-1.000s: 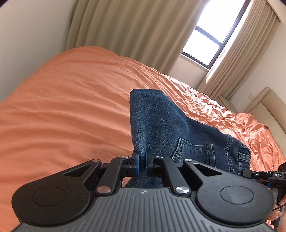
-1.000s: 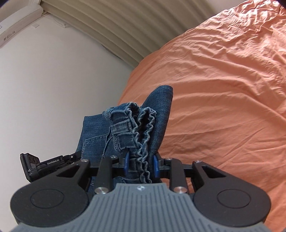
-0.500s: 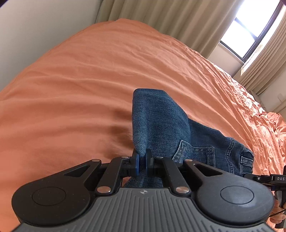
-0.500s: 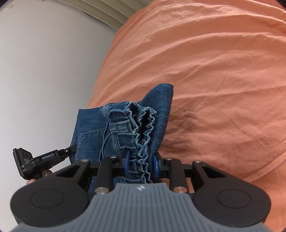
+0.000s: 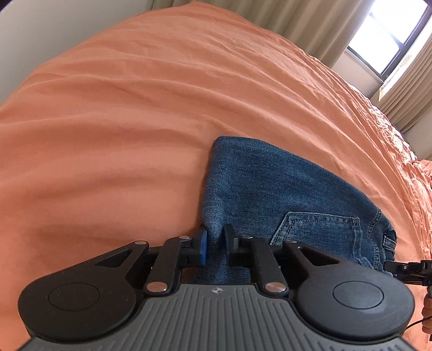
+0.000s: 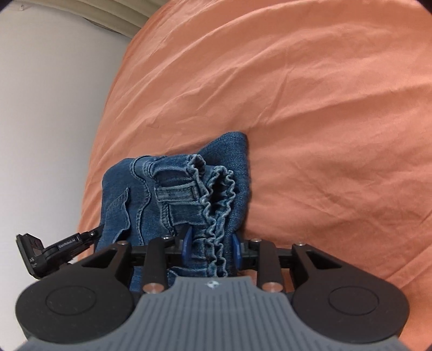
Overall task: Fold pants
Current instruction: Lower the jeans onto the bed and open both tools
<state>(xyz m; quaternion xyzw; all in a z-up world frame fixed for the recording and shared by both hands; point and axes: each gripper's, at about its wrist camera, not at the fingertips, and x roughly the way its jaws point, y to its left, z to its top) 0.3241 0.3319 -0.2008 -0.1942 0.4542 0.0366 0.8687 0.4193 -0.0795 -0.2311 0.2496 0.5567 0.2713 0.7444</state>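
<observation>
Folded blue jeans (image 5: 270, 183) lie on the orange bedsheet (image 5: 121, 113), back pocket up. My left gripper (image 5: 216, 241) is low over their near edge and its jaws are opening. A fold of denim still sits between the blue pads, which have come apart from it. In the right wrist view the gathered waistband with a belt loop (image 6: 175, 193) runs between the fingers of my right gripper (image 6: 212, 244). Those jaws are opening too, and the bunched cloth rests loosely between them on the sheet (image 6: 324, 121).
The bed stretches far ahead and to both sides of the jeans. A white wall (image 6: 48, 108) borders it on the left of the right wrist view. Beige curtains (image 5: 302, 24) and a bright window (image 5: 388, 35) stand at the back. A person's fingers (image 5: 426, 313) show at the right edge.
Both grippers came down toward the bed with the jeans, which now rest on the sheet. Both pairs of jaws, clamped on denim before, have spread apart.
</observation>
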